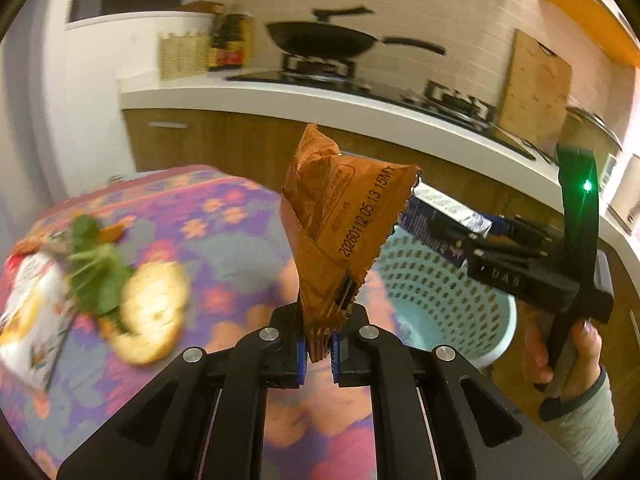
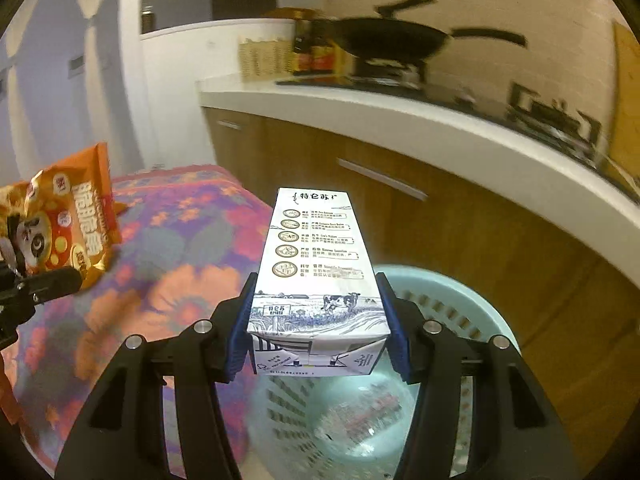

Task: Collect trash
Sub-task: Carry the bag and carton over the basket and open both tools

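My left gripper point(image 1: 319, 350) is shut on an orange snack wrapper point(image 1: 336, 216) and holds it upright above the flowered table's right edge. The wrapper also shows at the left of the right wrist view point(image 2: 68, 216). My right gripper point(image 2: 318, 332) is shut on a white milk carton point(image 2: 316, 264) and holds it over the light-blue perforated trash basket point(image 2: 460, 308). In the left wrist view the right gripper point(image 1: 448, 236) holds the carton point(image 1: 436, 216) above the basket point(image 1: 432, 292).
On the flowered tablecloth point(image 1: 224, 240) lie a bread piece point(image 1: 154, 312), green leaves point(image 1: 96, 264) and a white wrapper point(image 1: 28, 320). Behind are a kitchen counter point(image 1: 360, 108), a stove with a black wok point(image 1: 328, 40) and a cutting board point(image 1: 536, 88).
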`<state>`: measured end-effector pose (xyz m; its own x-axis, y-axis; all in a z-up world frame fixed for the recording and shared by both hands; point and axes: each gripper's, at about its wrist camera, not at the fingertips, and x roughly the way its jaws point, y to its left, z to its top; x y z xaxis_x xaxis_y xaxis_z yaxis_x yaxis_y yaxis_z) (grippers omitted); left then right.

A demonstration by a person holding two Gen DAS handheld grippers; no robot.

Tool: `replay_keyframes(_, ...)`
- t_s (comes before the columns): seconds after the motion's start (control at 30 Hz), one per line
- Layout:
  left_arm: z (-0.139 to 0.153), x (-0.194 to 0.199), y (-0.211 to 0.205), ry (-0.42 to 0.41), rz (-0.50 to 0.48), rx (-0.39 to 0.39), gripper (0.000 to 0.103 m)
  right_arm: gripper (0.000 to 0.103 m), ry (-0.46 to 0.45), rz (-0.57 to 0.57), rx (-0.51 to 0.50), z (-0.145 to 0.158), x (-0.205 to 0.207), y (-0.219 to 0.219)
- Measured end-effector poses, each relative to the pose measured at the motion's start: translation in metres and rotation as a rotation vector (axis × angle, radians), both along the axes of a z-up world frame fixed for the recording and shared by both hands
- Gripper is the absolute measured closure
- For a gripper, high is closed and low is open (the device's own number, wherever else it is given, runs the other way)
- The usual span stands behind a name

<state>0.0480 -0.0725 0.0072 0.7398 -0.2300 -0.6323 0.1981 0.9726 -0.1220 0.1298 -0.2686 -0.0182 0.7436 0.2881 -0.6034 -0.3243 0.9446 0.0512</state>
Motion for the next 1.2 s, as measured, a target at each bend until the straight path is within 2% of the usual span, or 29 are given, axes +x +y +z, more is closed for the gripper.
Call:
replay_keyframes(0.2, -0.019, 0.042, -0.048, 0.117, -0.119, -0.026, 0.096, 0.050, 0.121, -0.103, 0.032, -0.037, 0.012, -0.039)
replay_keyframes(0.4, -0.035, 0.072, -0.082, 0.179, -0.164, -0.007, 0.096, 0.049, 0.233, -0.178, 0.046, -0.070, 0.024, -0.061)
replay_keyframes(0.73, -0.063, 0.101, -0.117, 0.273, -0.205, 0.034, 0.095, 0.049, 0.289, -0.204, 0.134, -0.084, 0.022, -0.089)
replay_keyframes(0.77, -0.066, 0.103, -0.119, 0.275, -0.208, 0.039, 0.091, 0.049, 0.288, -0.210, 0.139, -0.083, 0.020, -0.093)
replay_keyframes(0.8, -0.068, 0.102, -0.122, 0.276, -0.214, 0.046, 0.081, 0.049, 0.287, -0.215, 0.141, -0.083, 0.018, -0.096)
replay_keyframes(0.87, -0.071, 0.101, -0.123, 0.259, -0.210, 0.059, 0.071, 0.049, 0.284, -0.224, 0.148, -0.082, 0.016, -0.101)
replay_keyframes(0.93, -0.073, 0.097, -0.120, 0.264, -0.215, 0.060, 0.071, 0.049, 0.281, -0.236, 0.151, -0.080, 0.012, -0.106)
replay_keyframes(1.07, -0.068, 0.094, -0.117, 0.240, -0.213, 0.053, 0.063, 0.049, 0.277, -0.237, 0.166, -0.078, 0.008, -0.110)
replay_keyframes(1.2, -0.062, 0.088, -0.106, 0.223, -0.203, 0.037, 0.062, 0.049, 0.261, -0.224, 0.163, -0.071, 0.005, -0.101)
